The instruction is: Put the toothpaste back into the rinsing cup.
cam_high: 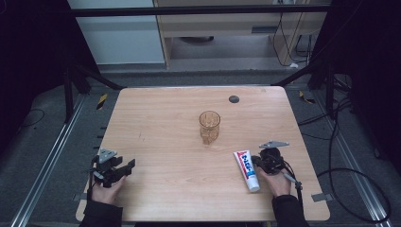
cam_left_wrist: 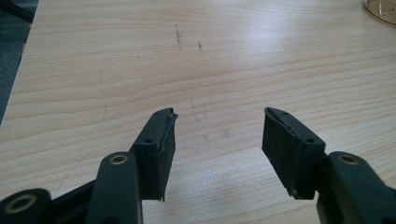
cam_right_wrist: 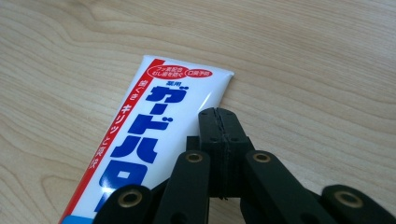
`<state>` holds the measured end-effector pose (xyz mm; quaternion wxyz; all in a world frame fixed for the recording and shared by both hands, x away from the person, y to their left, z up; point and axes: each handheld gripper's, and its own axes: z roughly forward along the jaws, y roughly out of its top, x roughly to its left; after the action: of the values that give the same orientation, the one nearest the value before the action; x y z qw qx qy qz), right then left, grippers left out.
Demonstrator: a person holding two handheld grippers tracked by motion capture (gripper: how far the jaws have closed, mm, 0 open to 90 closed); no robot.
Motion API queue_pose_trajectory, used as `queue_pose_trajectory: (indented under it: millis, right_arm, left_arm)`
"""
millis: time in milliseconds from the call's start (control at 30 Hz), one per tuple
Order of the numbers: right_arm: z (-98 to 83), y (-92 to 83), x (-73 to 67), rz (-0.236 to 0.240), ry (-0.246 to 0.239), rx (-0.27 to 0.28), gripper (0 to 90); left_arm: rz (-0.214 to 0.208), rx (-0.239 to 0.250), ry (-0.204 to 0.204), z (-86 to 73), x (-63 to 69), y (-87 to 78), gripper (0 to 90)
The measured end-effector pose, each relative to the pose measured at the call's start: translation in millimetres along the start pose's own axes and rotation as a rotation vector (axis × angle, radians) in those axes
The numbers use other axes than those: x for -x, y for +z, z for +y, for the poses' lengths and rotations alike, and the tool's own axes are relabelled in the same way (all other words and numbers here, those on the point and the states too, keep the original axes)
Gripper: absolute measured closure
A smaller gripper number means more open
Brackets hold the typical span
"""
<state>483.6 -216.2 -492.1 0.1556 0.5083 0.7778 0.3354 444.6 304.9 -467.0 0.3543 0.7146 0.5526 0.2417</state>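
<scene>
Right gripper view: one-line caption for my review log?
Shut right gripper poised over a toothpaste tube lying flat on the wooden table.

This looks like a lab or recording rig rather than a home: a bare wooden table [cam_high: 165, 123] stands inside a dark metal frame [cam_high: 198, 10], with floor rails [cam_high: 47, 156], loose black cables [cam_high: 350, 175] and hazard-striped tape [cam_high: 101, 100] on grey carpet.

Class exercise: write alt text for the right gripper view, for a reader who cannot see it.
A white toothpaste tube with blue and red Japanese lettering lies flat on a pale wooden table. The right gripper, jaws closed together, sits in front of it.
</scene>
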Motion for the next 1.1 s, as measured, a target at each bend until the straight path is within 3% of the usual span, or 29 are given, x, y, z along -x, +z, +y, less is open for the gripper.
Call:
queue_pose_trajectory:
  millis: [567, 833, 1100]
  right_arm:
    - [7.1, 3.2, -14.5, 0.033, -0.07, -0.012, 90.0]
    - [11.7, -11.4, -12.2, -0.013, -0.056, 0.057, 89.9]
    - [19.5, -31.5, -9.9, -0.059, -0.067, 0.077, 82.3]
  left_arm:
    - [-0.002, -0.001, 0.004, 0.1, 0.6, 0.5, 42.9]
    - [-0.003, -0.001, 0.003, 0.3, 0.5, 0.3, 42.8]
    - [-0.006, -0.002, 0.006, 0.6, 0.5, 0.0, 42.5]
